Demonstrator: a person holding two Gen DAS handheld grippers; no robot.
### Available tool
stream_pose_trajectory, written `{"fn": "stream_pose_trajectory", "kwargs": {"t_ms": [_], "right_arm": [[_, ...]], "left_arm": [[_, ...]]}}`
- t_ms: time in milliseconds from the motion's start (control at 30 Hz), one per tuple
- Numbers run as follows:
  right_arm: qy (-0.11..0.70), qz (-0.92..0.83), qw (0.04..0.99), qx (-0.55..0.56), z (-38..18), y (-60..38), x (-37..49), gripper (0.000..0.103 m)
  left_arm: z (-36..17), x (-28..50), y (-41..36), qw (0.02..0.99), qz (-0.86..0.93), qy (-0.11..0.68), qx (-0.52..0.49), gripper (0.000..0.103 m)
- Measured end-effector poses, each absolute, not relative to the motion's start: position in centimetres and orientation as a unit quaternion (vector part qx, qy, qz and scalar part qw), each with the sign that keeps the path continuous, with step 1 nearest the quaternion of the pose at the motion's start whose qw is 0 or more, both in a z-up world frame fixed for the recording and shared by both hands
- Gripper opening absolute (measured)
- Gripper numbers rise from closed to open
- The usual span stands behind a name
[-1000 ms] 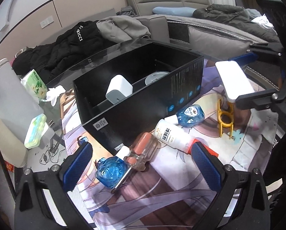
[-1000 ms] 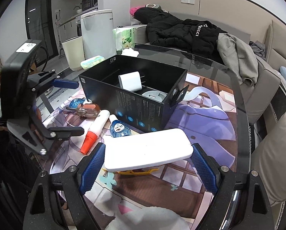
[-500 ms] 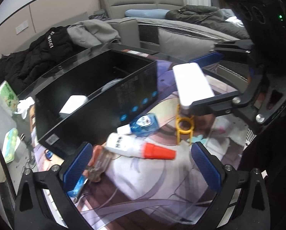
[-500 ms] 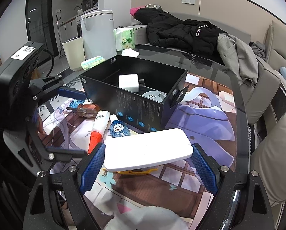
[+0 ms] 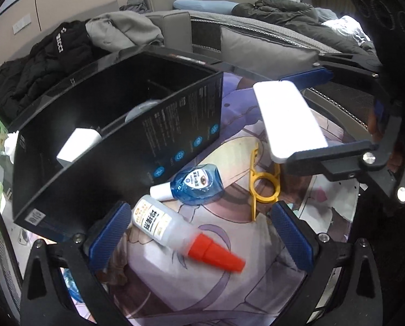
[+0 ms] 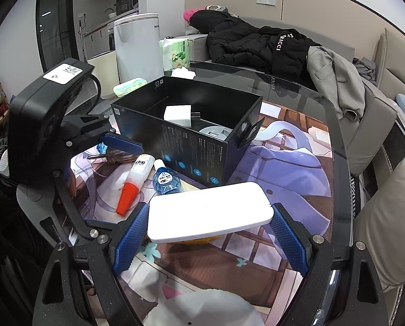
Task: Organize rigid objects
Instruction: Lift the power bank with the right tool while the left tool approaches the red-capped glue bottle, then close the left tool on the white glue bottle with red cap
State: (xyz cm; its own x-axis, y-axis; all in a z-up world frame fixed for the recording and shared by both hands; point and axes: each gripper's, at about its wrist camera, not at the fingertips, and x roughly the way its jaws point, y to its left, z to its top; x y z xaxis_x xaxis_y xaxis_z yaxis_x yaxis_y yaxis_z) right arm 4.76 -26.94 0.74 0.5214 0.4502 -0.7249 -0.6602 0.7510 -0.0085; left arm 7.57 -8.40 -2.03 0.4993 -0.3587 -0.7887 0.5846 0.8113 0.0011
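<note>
My right gripper (image 6: 207,240) is clamped on one flat white rectangular case (image 6: 210,212) with rounded corners, held level above the table's printed mat (image 6: 283,168), near the black box (image 6: 186,135). My left gripper (image 5: 199,233) stands open, empty, straddling one glue bottle (image 5: 175,233) with a red conical cap. Also counted: one blue eye-drop bottle (image 5: 195,184), one yellow plastic tool (image 5: 259,184), one white charger (image 6: 178,115) inside the box.
</note>
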Motion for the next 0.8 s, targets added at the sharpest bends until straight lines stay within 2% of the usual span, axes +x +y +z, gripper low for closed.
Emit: {"fn": "stream_pose_trajectory", "kwargs": {"t_ms": [367,500,733,800], "right_arm": [[0.366,0.323,0.861,-0.141,0.9,-27.1,4.7,0.09],[0.366,0.326,0.859,-0.145,0.9,-26.7,4.5,0.09],[0.368,0.327,0.858,-0.147,0.7,-26.5,4.5,0.09],[0.368,0.326,0.858,-0.147,0.7,-26.5,4.5,0.09]], "left_arm": [[-2.8,5.7,-8.4,0.835,-0.301,0.439,0.138,0.101],[-2.8,5.4,-8.0,0.842,-0.291,0.435,0.129,0.093],[-2.9,5.7,-7.5,0.849,-0.28,0.436,0.109,0.091],[-2.9,5.6,-7.5,0.852,-0.274,0.432,0.11,0.085]]}}
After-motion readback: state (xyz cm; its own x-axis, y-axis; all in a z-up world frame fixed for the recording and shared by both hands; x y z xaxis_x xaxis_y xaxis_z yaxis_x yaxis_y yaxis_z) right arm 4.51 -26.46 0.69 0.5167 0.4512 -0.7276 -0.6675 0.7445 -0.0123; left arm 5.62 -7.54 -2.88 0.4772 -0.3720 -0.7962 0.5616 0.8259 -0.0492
